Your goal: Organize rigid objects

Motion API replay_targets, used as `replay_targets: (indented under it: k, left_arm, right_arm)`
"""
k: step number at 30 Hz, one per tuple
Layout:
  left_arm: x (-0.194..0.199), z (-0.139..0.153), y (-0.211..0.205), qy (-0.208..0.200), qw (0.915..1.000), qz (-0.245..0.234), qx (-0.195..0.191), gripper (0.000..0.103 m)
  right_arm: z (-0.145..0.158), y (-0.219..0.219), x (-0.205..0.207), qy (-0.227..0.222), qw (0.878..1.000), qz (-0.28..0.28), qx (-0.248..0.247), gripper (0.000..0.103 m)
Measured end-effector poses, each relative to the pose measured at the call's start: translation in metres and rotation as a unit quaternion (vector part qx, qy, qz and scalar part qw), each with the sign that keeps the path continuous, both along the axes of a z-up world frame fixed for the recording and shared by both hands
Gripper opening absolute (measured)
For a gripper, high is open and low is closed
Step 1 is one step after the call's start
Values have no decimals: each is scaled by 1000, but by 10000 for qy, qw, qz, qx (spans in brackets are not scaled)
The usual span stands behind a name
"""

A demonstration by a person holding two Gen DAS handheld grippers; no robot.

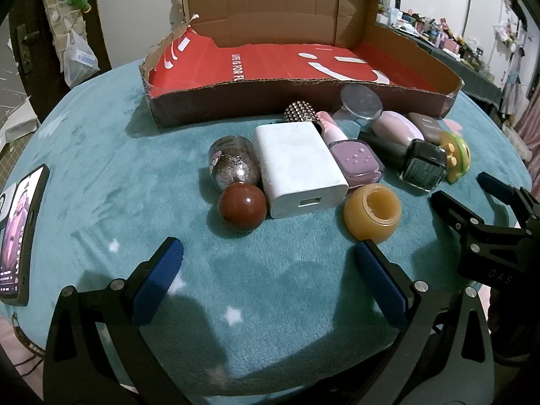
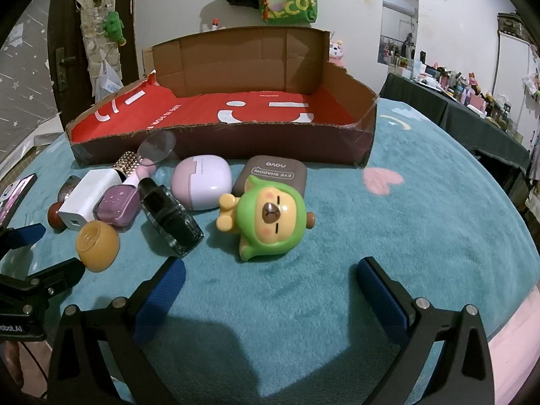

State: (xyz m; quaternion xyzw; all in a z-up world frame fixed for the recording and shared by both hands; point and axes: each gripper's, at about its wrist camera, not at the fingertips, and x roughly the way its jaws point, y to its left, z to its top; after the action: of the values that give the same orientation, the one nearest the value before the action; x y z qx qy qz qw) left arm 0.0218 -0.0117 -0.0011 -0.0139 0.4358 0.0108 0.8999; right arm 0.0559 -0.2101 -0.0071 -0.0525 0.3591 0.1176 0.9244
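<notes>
1. Both tools spread wide, holding nothing: left tool (image 1: 268, 281) low over the teal blanket (image 1: 101, 175), right tool (image 2: 270, 292) the same.
2. Straight ahead of the right tool, near and almost centred between its fingers: green-hooded toy figure (image 2: 268, 217), lying on its back, head toward the tool, long axis running roughly away toward the cardboard box (image 2: 222, 141).
3. Just behind the toy, touching or nearly so: brown eyeshadow case (image 2: 275, 172) and lilac earbud case (image 2: 200, 185); black bottle (image 2: 170, 217) just to the toy's left, lying with its cap toward the box.
4. Ahead of the left tool: red ball (image 1: 243, 211) left of centre, white charger (image 1: 298, 167) in the middle with its long axis pointing to the box, amber jar (image 1: 373, 212) right of centre, mouth facing up and toward the camera.
5. Further pieces in the cluster: glitter bottle (image 1: 234, 165) behind the ball, purple nail polish (image 1: 354, 162) beside the charger (studded object and clear lid behind, hard to identify).
6. Box beyond the whole cluster, red floor bare, near wall low, so a lift up and forward from either side looks workable.
7. Judgement: toy nearer the right tool, ball, charger and jar nearer the left; toy probably easiest across its width, fingers either side of the head.
8. Phone (image 1: 20, 233) at the far left edge, well apart from the cluster.
</notes>
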Motion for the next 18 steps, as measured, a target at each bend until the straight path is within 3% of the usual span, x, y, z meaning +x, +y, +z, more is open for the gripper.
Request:
replay_targets:
  k: [18]
  left_arm:
    - [-1,2,1,11,10000,-49,-45,103]
  right_arm:
    - [2,-4,-1,-1,9999,101,42,103]
